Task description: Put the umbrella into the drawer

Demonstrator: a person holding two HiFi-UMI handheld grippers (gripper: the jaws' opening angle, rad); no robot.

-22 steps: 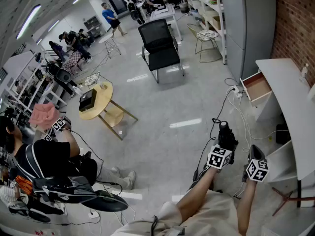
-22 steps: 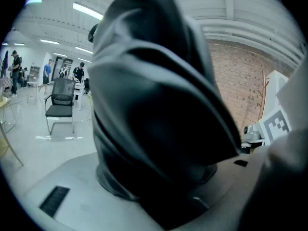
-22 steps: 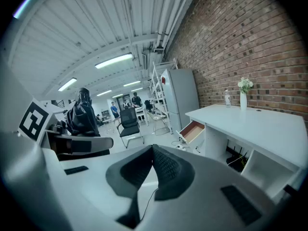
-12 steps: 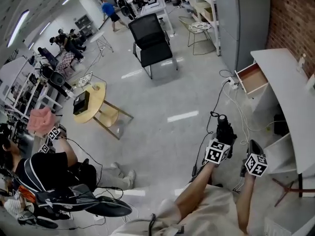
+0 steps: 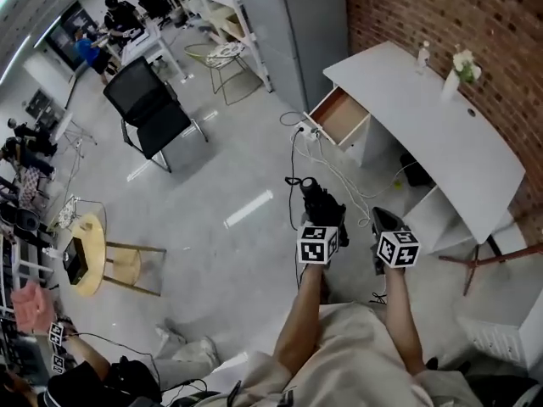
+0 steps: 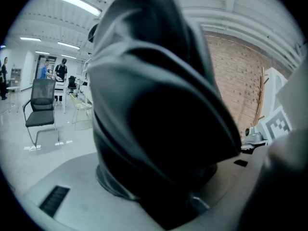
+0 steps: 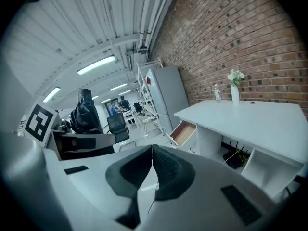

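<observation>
the umbrella, black and folded up into a fat bundle, is sitting in the left tongs. they're clamping its fabric from both sides. the jaws are standing pretty wide apart, but only because the bundle between them is so thick. the umbrella is sticking out forward past the tongs and hanging over the grey floor, well apart from the drawer. in the left gripper view its dark folds are filling most of the picture.

the right tongs are riding just beside the left ones, on the side nearer the white worktop. their jaws are pressing together, ribbed pads touching, and they're gripping nothing.

the drawer is standing pulled out with its wooden inside showing. it's under the end of the worktop that's closest to the grey cabinet. a small bottle and a white vase with flowers are standing near each other along the worktop's back edge, up against the brick wall. cables are trailing over the floor between the umbrella and the drawer.

further out, a black chair is standing in the open floor. a round wooden table is showing near the head view's left edge, with a dark box on it.
</observation>
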